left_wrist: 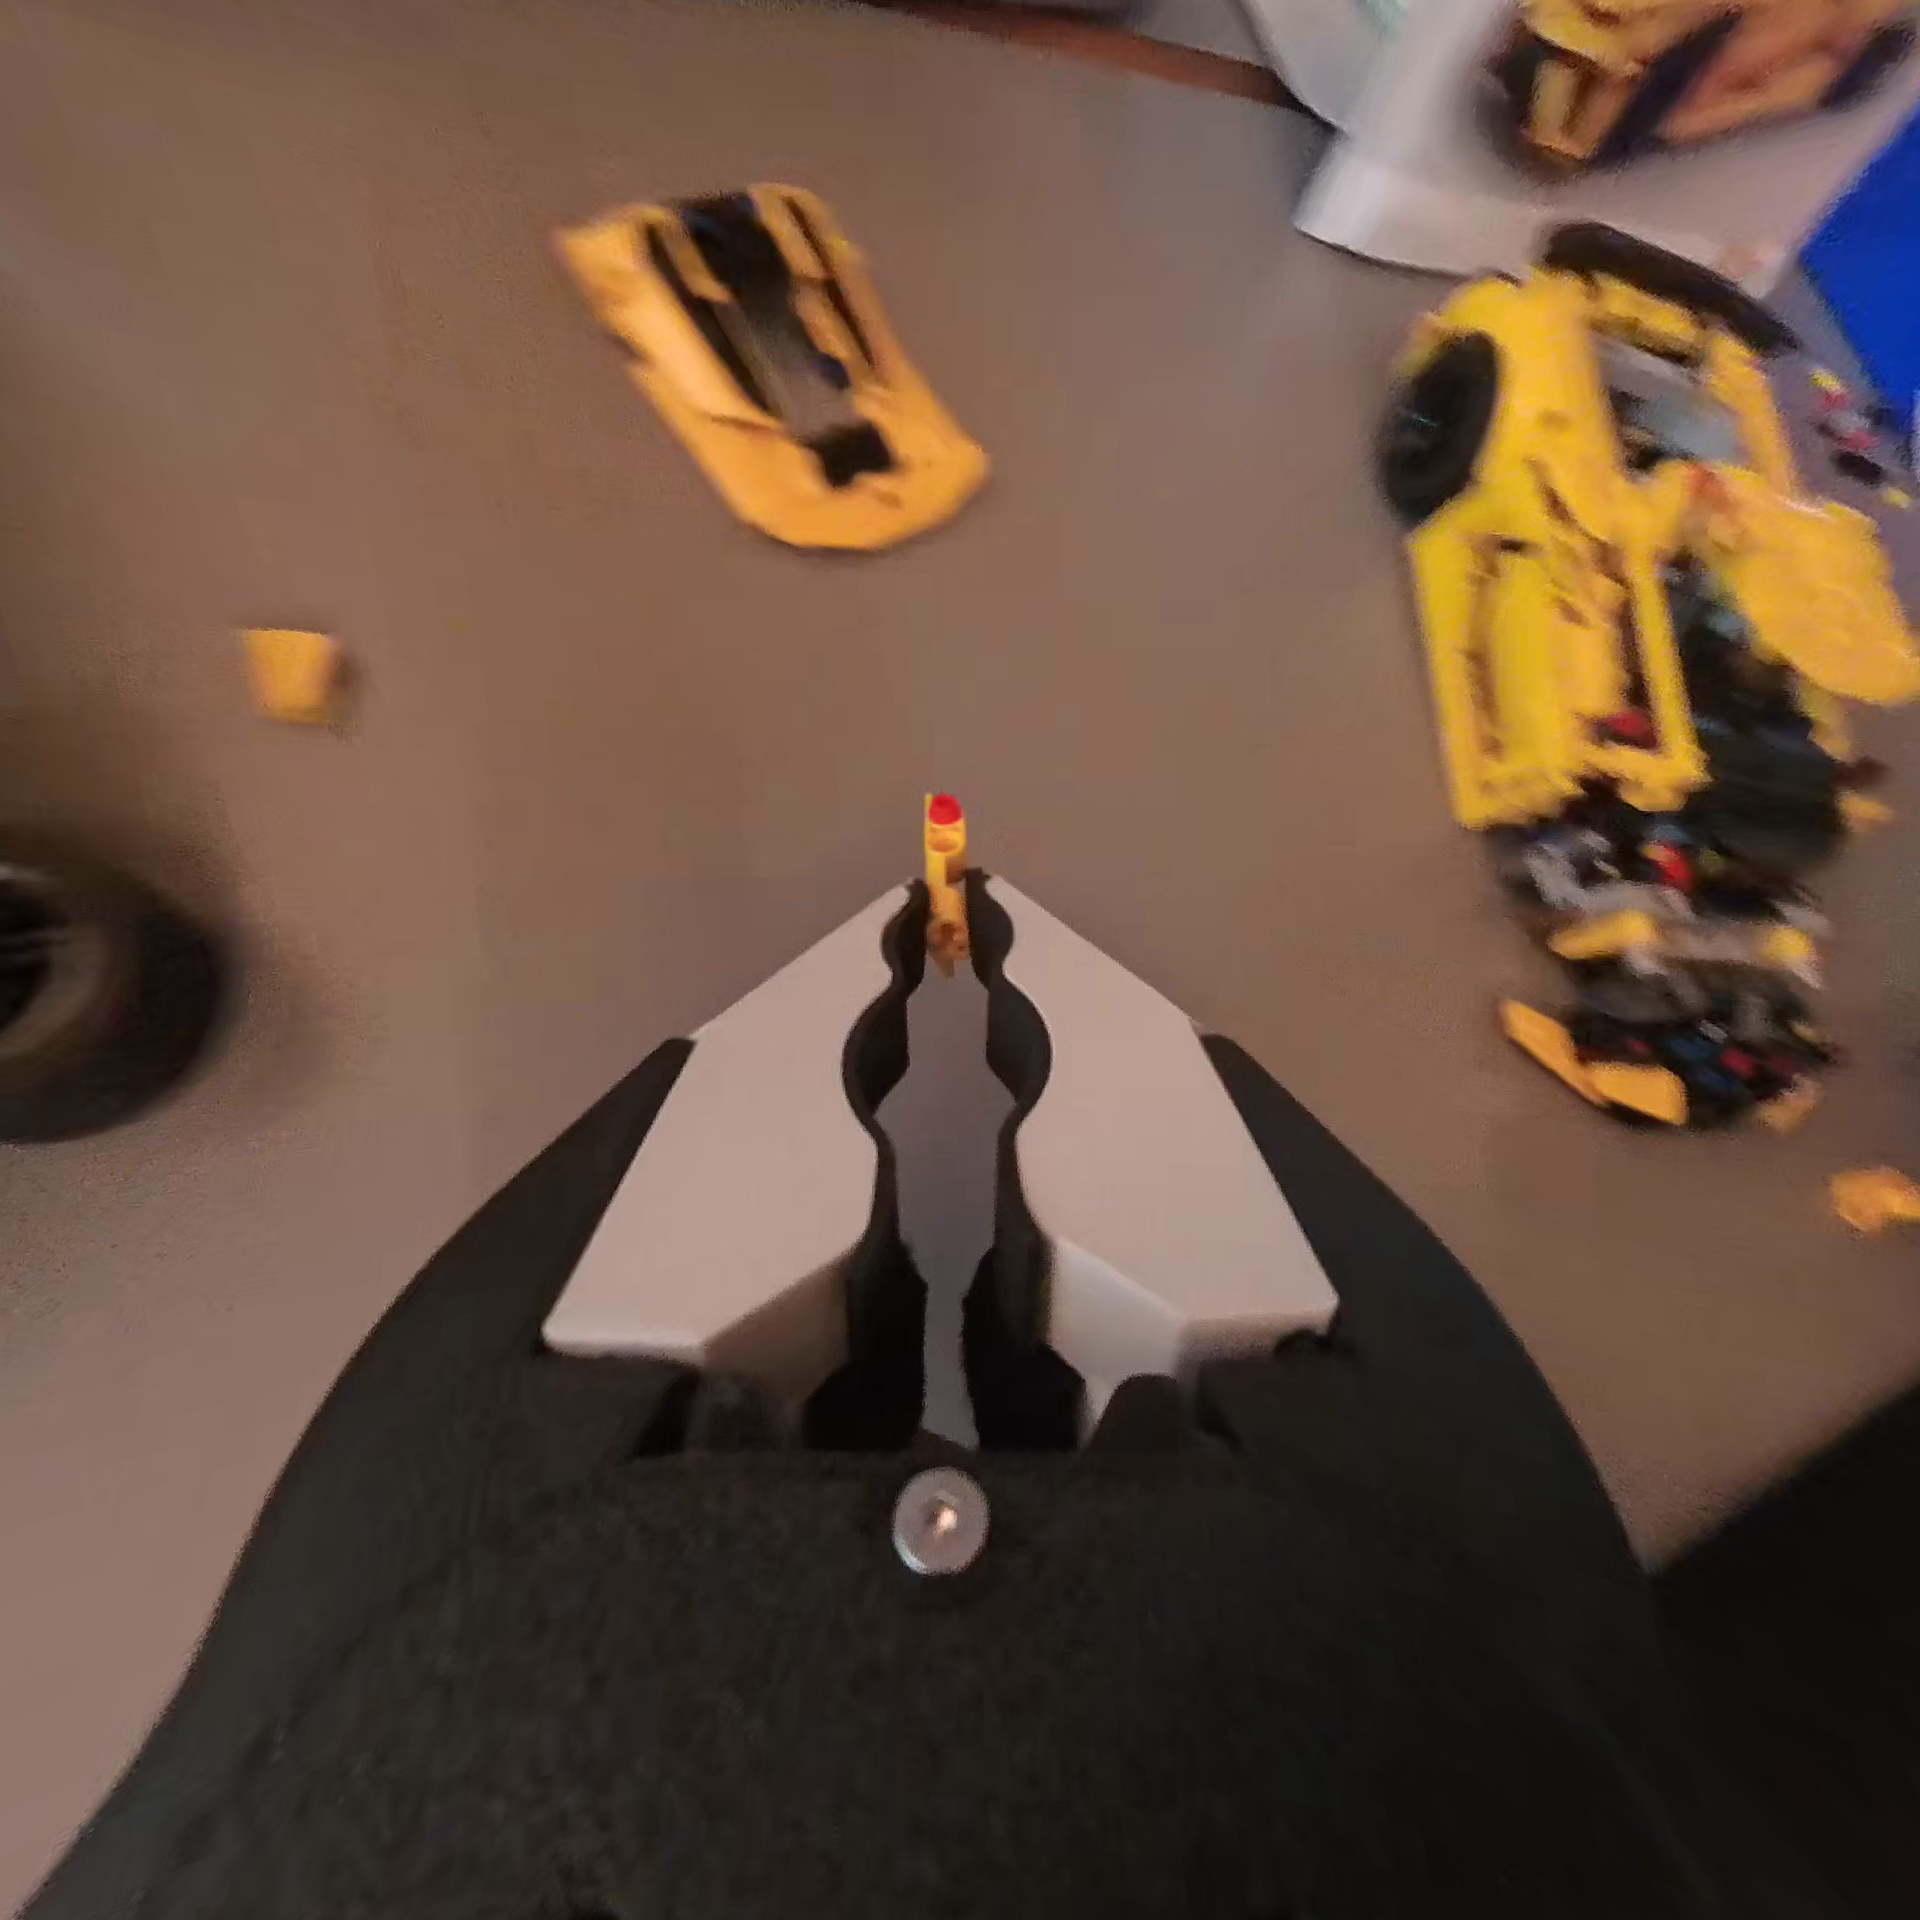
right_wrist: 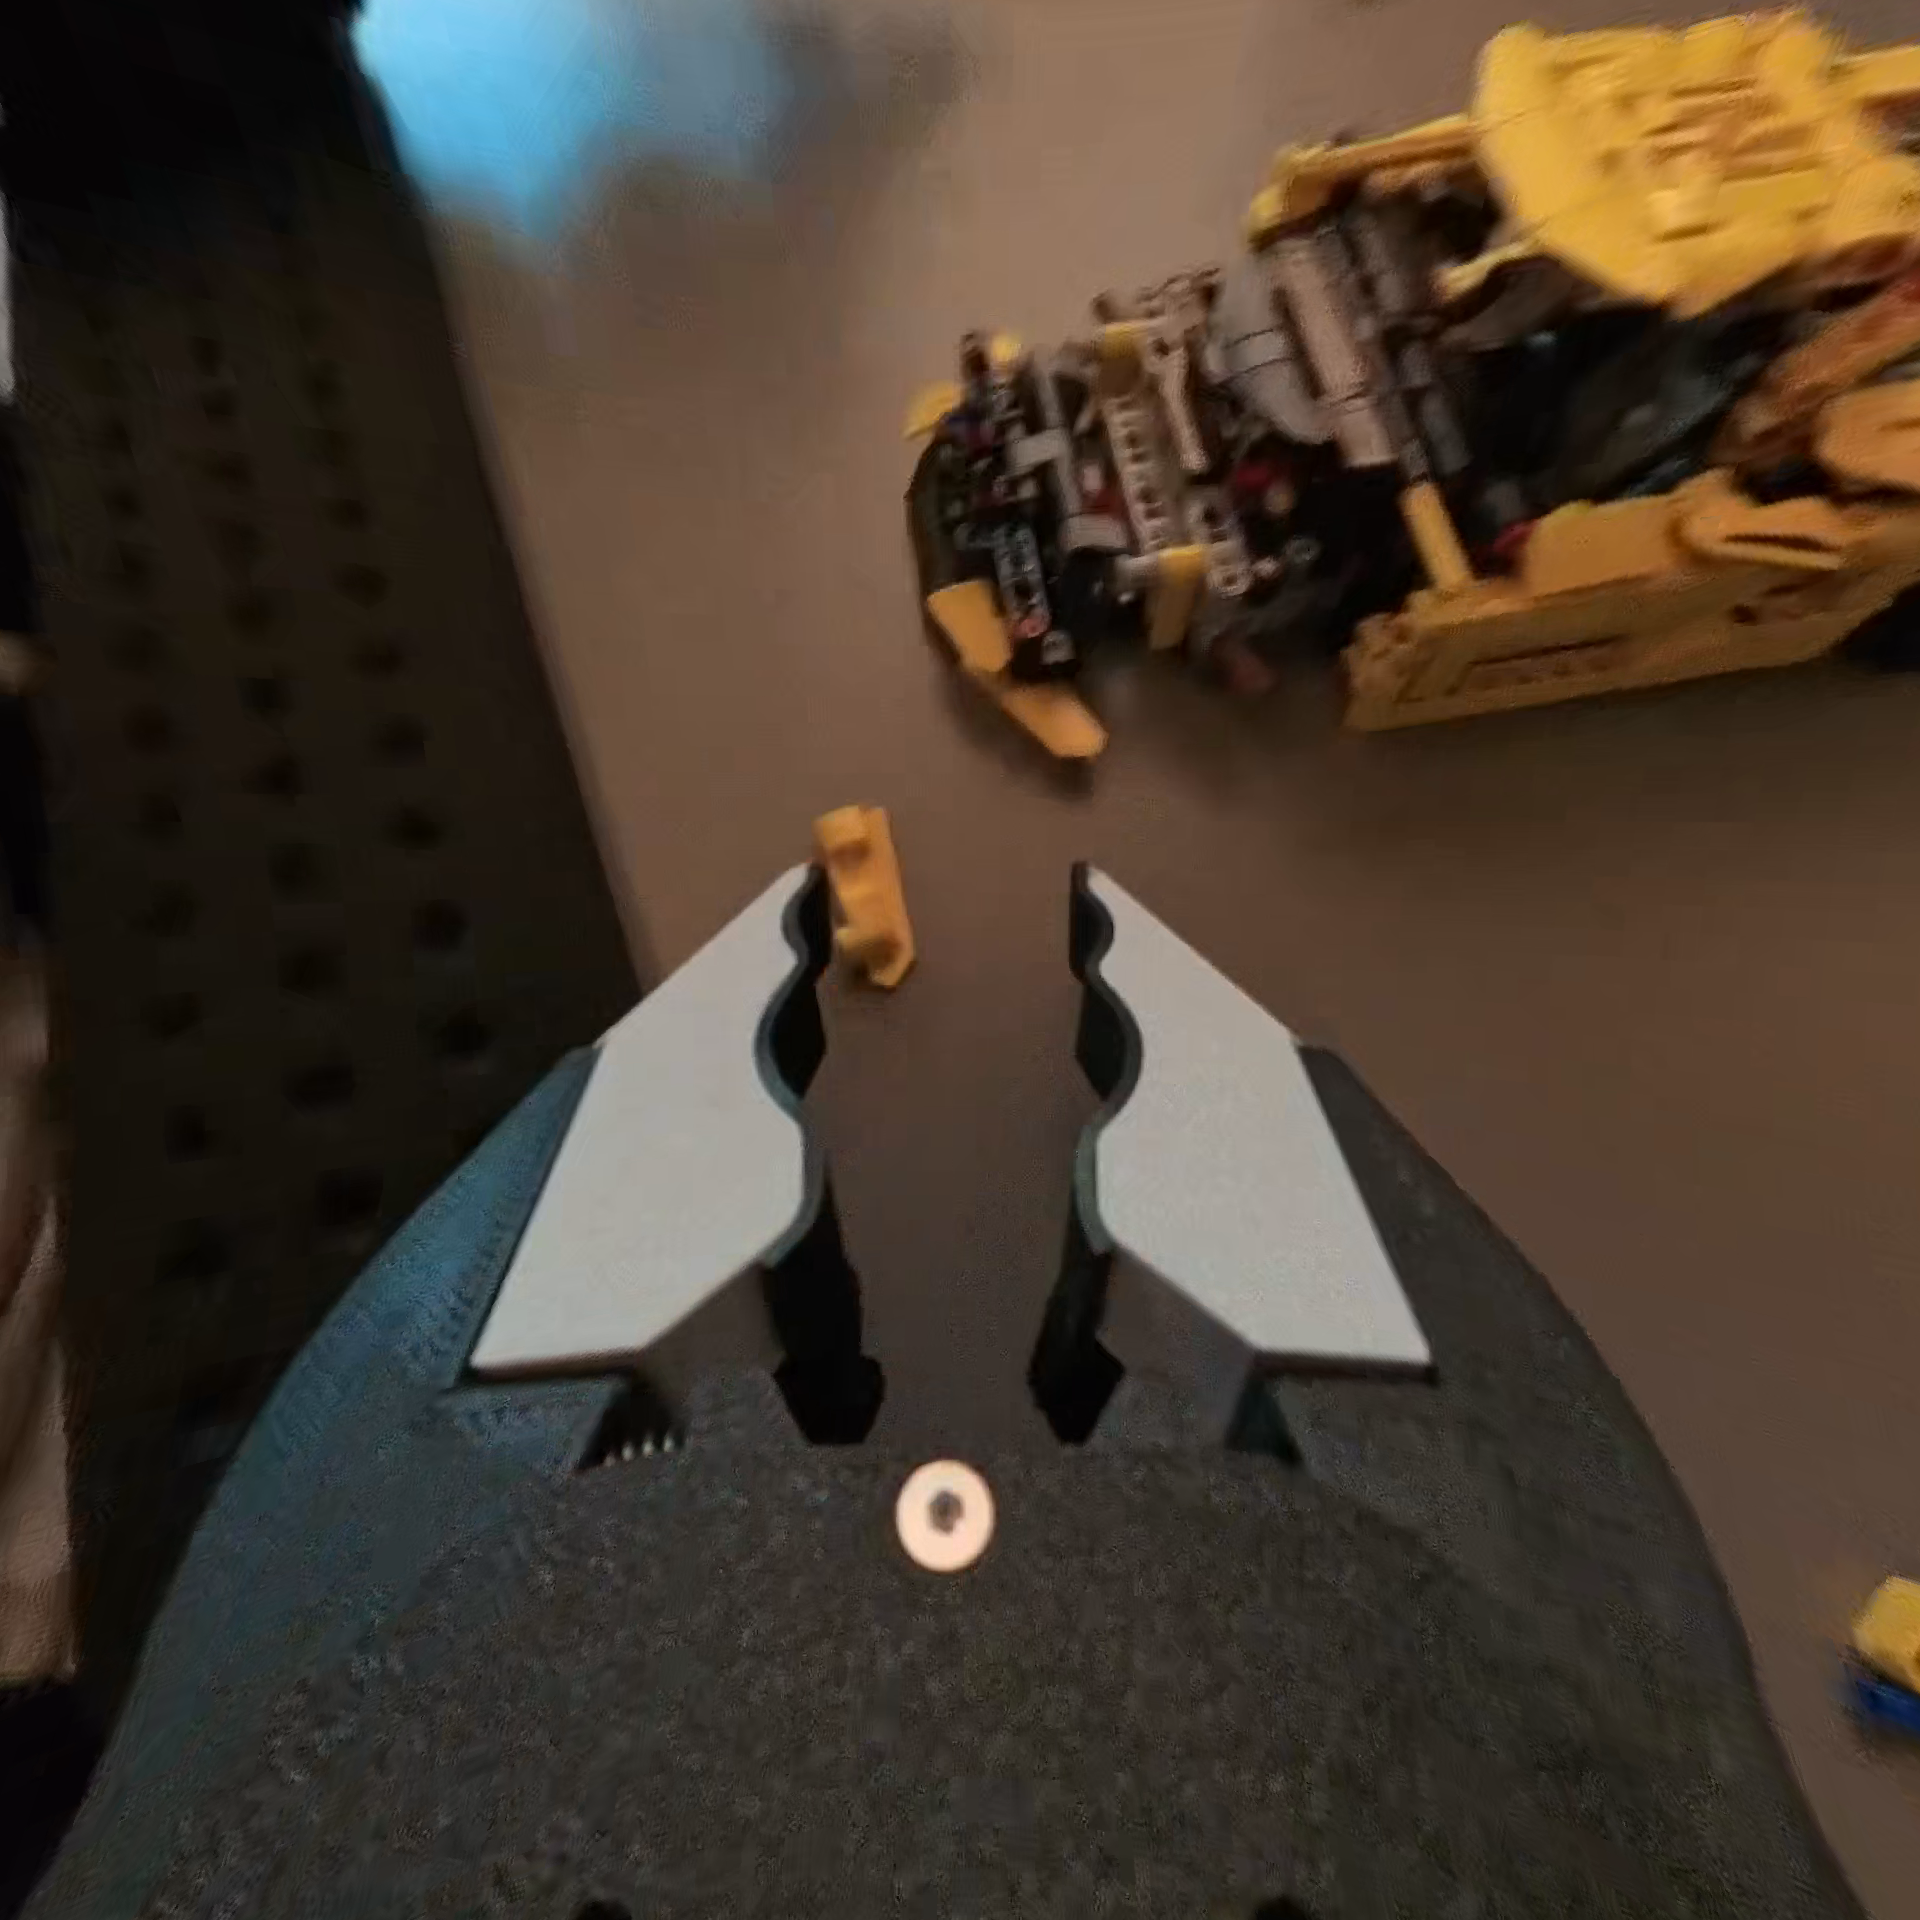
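My left gripper [left_wrist: 945,899] is shut on a small yellow brick piece with a red pin [left_wrist: 945,862] and holds it above the grey table. A half-taken-apart yellow brick car [left_wrist: 1590,644] lies to its right, and a yellow body panel [left_wrist: 769,364] lies ahead to the left. My right gripper [right_wrist: 945,883] is open and empty. A small yellow brick piece [right_wrist: 864,899] lies on the table just beside its left fingertip. The same yellow car [right_wrist: 1403,436], with its grey and black inner frame exposed, lies ahead to the right.
A black tyre [left_wrist: 73,997] lies at the far left and a small yellow piece [left_wrist: 291,670] near it. A printed sheet with a car picture [left_wrist: 1558,114] lies at the back right. A dark perforated panel [right_wrist: 260,727] runs along the left of the right wrist view. Loose yellow and blue bricks [right_wrist: 1886,1662] lie at the right edge. My right fingertips sit around 30 cm from my left ones. The yellow body panel [left_wrist: 769,364] is closer to my left gripper, around 15 cm from its tips; the right tips are 40 cm off.
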### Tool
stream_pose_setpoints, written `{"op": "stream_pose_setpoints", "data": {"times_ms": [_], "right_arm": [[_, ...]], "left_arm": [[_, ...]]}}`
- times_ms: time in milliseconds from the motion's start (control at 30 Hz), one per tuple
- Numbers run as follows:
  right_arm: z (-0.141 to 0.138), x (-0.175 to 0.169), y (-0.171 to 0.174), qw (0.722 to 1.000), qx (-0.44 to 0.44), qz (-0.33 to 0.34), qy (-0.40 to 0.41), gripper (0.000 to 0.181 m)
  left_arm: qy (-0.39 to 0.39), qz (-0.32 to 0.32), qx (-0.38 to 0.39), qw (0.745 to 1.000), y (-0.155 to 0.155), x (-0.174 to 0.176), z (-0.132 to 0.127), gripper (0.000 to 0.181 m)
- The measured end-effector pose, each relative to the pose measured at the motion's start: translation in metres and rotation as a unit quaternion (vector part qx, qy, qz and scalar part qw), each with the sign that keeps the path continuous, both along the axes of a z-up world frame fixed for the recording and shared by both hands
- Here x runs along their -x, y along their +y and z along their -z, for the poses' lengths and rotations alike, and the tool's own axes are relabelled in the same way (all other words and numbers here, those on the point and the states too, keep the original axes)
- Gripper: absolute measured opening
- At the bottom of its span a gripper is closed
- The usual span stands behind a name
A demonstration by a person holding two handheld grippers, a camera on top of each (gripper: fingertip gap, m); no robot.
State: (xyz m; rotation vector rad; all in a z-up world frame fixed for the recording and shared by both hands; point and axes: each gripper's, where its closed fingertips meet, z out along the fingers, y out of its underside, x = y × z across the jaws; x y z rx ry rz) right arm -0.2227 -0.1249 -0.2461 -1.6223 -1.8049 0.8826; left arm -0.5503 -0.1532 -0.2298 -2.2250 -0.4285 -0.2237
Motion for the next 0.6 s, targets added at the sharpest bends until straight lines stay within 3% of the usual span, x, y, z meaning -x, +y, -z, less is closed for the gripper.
{"op": "stream_pose_setpoints", "data": {"times_ms": [100, 167, 300, 367, 500, 600], "right_arm": [[0.002, 0.003, -0.006, 1.000, -0.008, -0.021, 0.001, 0.041], [0.012, 0.001, -0.004, 0.999, -0.038, -0.030, -0.024, 0.040], [0.015, 0.002, -0.010, 0.997, -0.044, -0.052, -0.029, 0.023], [0.015, 0.003, -0.009, 0.997, -0.058, -0.050, -0.029, 0.012], [0.012, 0.005, -0.010, 0.996, -0.065, -0.051, -0.036, 0.012], [-0.022, 0.027, -0.016, 0.998, -0.037, -0.058, 0.014, 0.012]], "left_arm": [[-0.005, -0.038, -0.005, 0.999, 0.008, 0.040, 0.005, 0.006], [0.033, -0.069, -0.003, 0.997, 0.013, 0.064, 0.008, 0.006], [0.063, -0.076, 0.037, 0.994, 0.017, 0.077, 0.022, 0.010], [0.074, -0.083, 0.041, 0.993, 0.013, 0.079, 0.023, 0.027], [0.078, -0.090, 0.006, 0.993, -0.004, 0.077, 0.004, 0.035], [0.062, -0.077, -0.062, 0.993, -0.027, 0.055, -0.031, 0.034]]}}
